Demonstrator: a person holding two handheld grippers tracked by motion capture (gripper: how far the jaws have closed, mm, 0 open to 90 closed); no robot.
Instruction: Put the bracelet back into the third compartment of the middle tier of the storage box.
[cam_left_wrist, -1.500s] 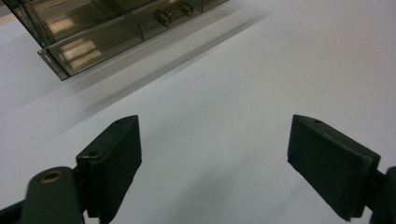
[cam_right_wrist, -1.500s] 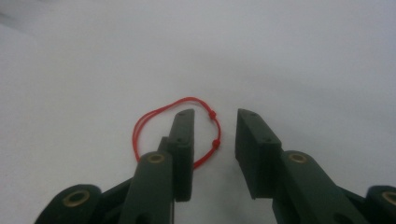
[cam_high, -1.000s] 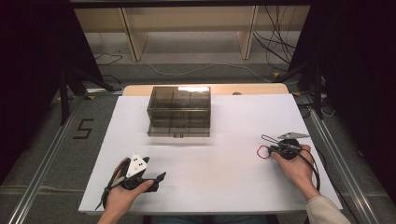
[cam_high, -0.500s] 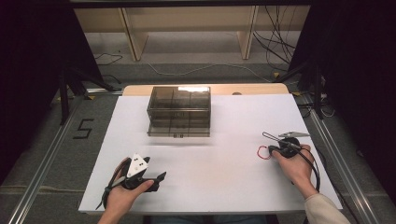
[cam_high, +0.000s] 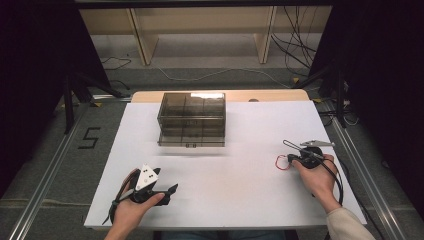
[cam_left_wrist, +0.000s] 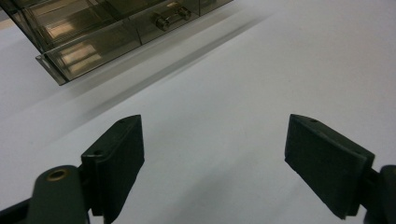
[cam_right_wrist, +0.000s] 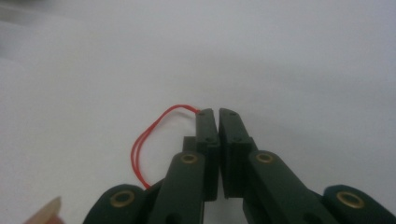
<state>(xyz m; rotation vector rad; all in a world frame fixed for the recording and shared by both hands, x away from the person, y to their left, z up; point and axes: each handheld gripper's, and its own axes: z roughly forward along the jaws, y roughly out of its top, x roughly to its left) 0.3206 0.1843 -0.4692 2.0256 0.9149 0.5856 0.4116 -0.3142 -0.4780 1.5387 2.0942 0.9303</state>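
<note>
Red band (cam_right_wrist: 148, 135) loop pinched in right gripper (cam_right_wrist: 217, 114) — bulges toward its left; left gripper (cam_left_wrist: 212, 154) spread wide.

The smoky drawer box (cam_left_wrist: 116, 32) runs off the top and left edges in the left gripper view, so just one corner and a small metal handle show, and what sits behind its tinted fronts cannot be made out. In the right gripper view the red wire loop (cam_right_wrist: 149, 140) slips under the fingers (cam_right_wrist: 208, 140) of the right gripper (cam_right_wrist: 218, 112), its lower end hidden, and whether it is pinched there cannot be told. In the high view the person's right sleeve (cam_high: 347, 225) is cut off by the bottom edge.
</note>
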